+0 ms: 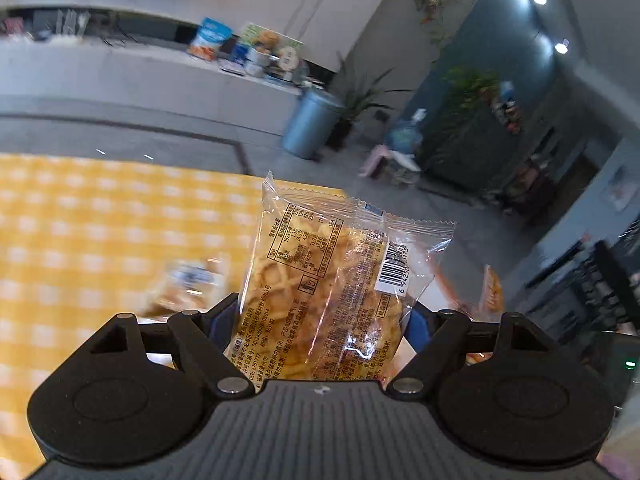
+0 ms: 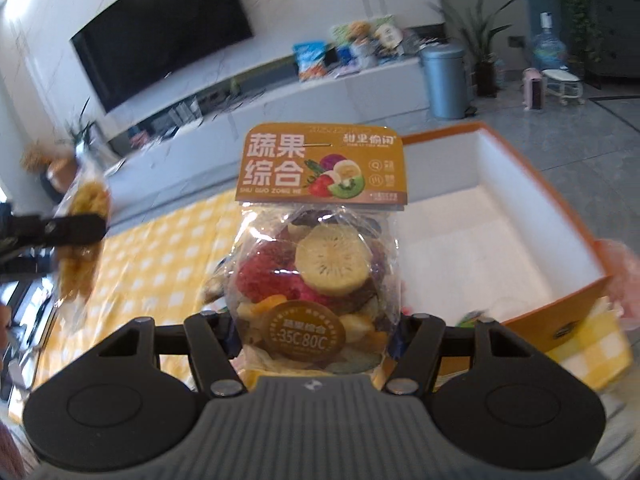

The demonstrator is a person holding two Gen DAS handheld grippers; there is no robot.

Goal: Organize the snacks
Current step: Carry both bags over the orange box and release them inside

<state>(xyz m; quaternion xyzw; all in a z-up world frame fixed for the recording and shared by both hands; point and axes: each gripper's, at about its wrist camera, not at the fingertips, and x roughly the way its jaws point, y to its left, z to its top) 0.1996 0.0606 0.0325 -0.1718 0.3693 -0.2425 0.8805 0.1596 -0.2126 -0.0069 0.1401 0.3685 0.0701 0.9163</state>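
My left gripper (image 1: 320,320) is shut on a clear waffle-biscuit packet (image 1: 320,280) and holds it upright above the yellow checked tablecloth (image 1: 100,220). My right gripper (image 2: 314,332) is shut on a clear bag of dried fruit chips with an orange header card (image 2: 320,240), held up in the air. An open orange box with a white inside (image 2: 500,216) stands on the table just right of that bag. The left gripper with its packet (image 2: 82,248) also shows at the left edge of the right wrist view.
Another snack packet (image 1: 188,284), blurred, lies on the cloth left of the waffle packet. An orange packet (image 1: 492,288) shows at its right. Beyond the table are a white TV bench with snack bags (image 2: 320,60), a grey bin (image 2: 444,80) and plants.
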